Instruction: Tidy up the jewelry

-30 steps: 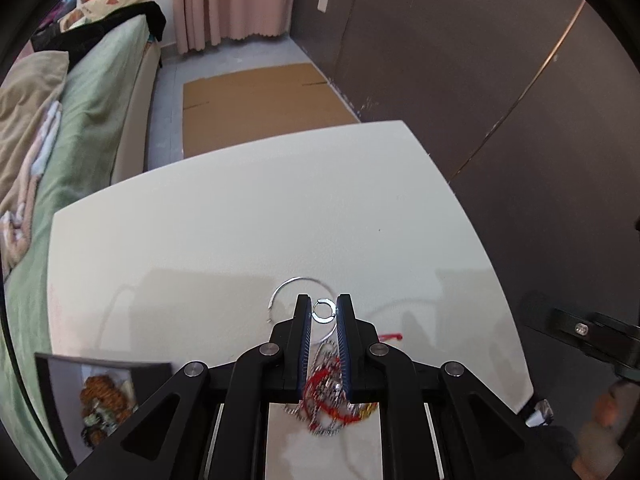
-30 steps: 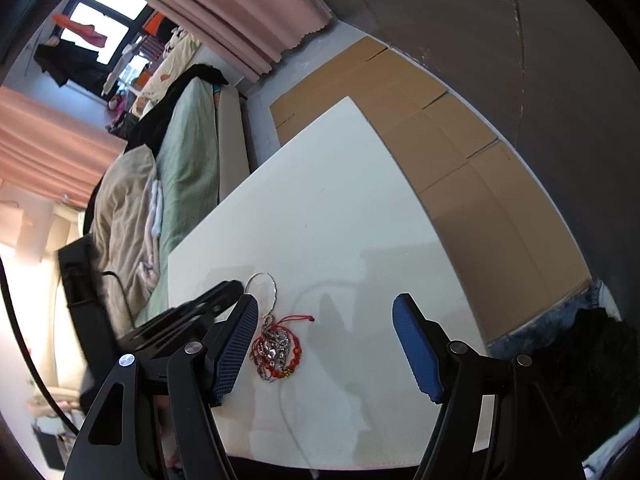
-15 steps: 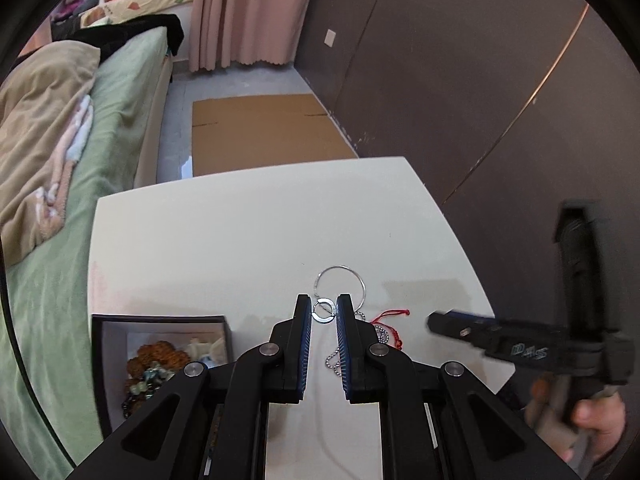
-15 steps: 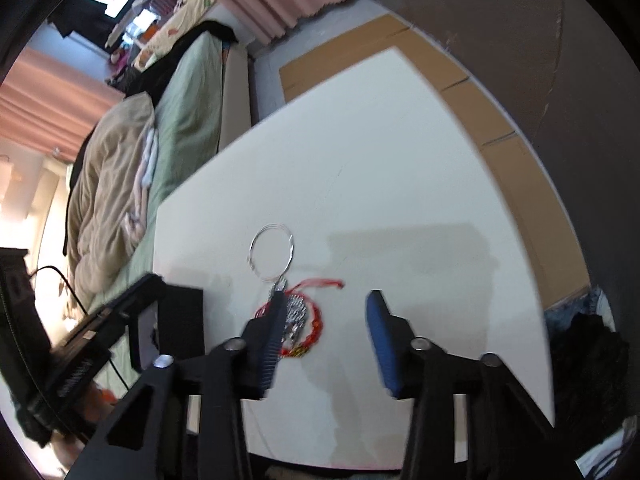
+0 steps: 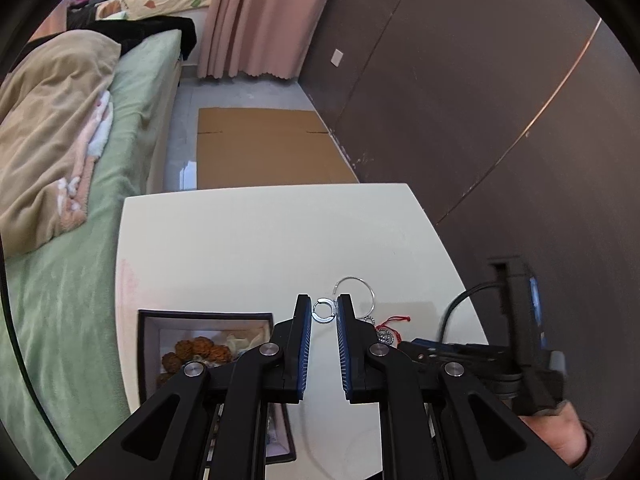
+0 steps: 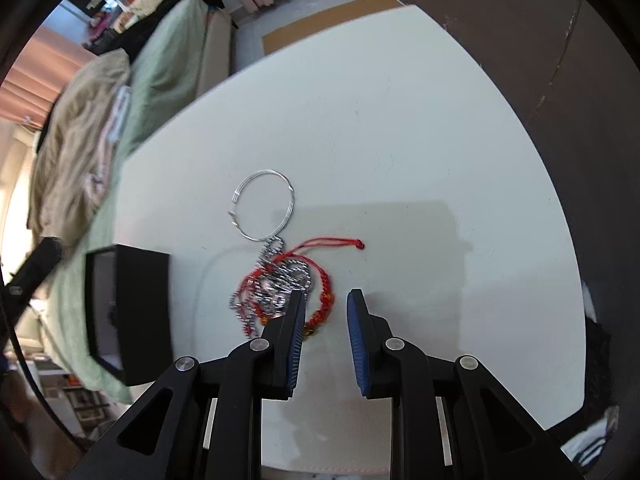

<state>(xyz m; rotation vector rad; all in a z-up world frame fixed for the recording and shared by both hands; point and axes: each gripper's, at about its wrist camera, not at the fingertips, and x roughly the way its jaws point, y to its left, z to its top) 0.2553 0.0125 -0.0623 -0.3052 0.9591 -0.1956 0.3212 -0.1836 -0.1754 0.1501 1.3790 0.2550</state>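
A: Jewelry first: where's it at?
B: Small ring is clamped in my left gripper jaws; next, box. Right gripper jaws have just been closing, still apart, above the red bracelet tangle on the table.

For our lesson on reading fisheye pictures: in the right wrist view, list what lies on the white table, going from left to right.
Black jewelry box → large silver ring → tangle of silver chain → knotted end of the red cord.
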